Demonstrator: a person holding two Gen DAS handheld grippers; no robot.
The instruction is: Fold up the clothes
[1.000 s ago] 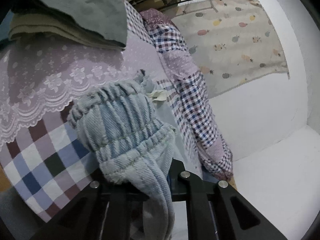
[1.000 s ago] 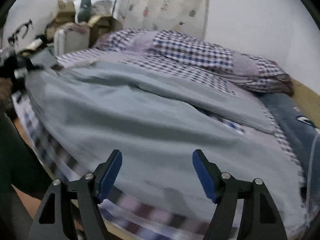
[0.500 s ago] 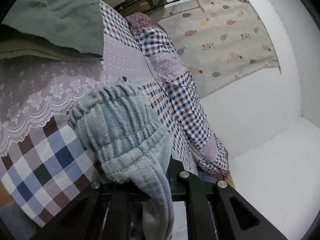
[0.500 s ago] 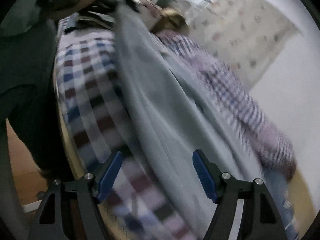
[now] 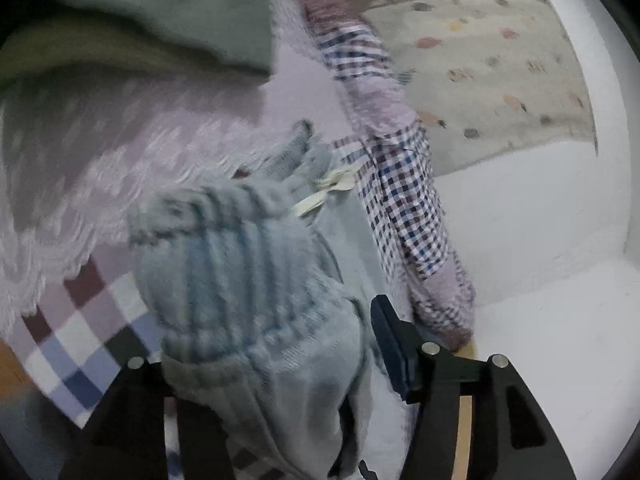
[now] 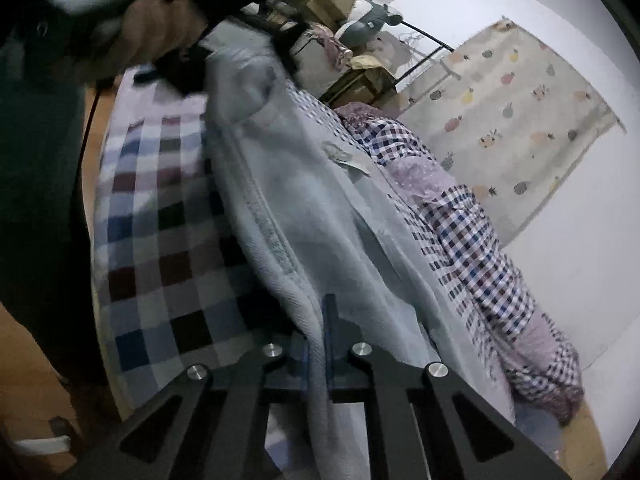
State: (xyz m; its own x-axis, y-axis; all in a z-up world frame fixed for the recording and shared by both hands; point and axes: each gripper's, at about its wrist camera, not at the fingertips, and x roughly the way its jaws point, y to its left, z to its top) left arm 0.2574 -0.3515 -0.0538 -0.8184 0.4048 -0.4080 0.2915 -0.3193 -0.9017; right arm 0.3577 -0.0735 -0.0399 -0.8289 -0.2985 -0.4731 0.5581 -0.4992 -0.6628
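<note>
My left camera looks along my left tongs [image 5: 280, 364], very close to the blue garment [image 5: 248, 292], over the bed [image 5: 80, 344] toward the fruit-print curtain [image 5: 492, 80]. My right camera looks along my right tongs [image 6: 316, 344], also close. Both views share the bed, the curtain and the checked pillows [image 6: 472, 236].

Dim bedroom, as I see it through both wrist cameras.

A bed [image 6: 160, 240] fills most of my view, covered in a checked sheet [image 5: 80, 344] with a lace-edged lilac cloth [image 5: 120, 152] over part of it. A gingham pillow [image 6: 480, 248] lies along the white wall [image 6: 592, 240], where a fruit-print curtain [image 6: 520, 112] hangs. Cardboard boxes [image 6: 360, 76] are piled behind the bed head. The floor [image 6: 24, 360] looks like orange-brown wood.
</note>
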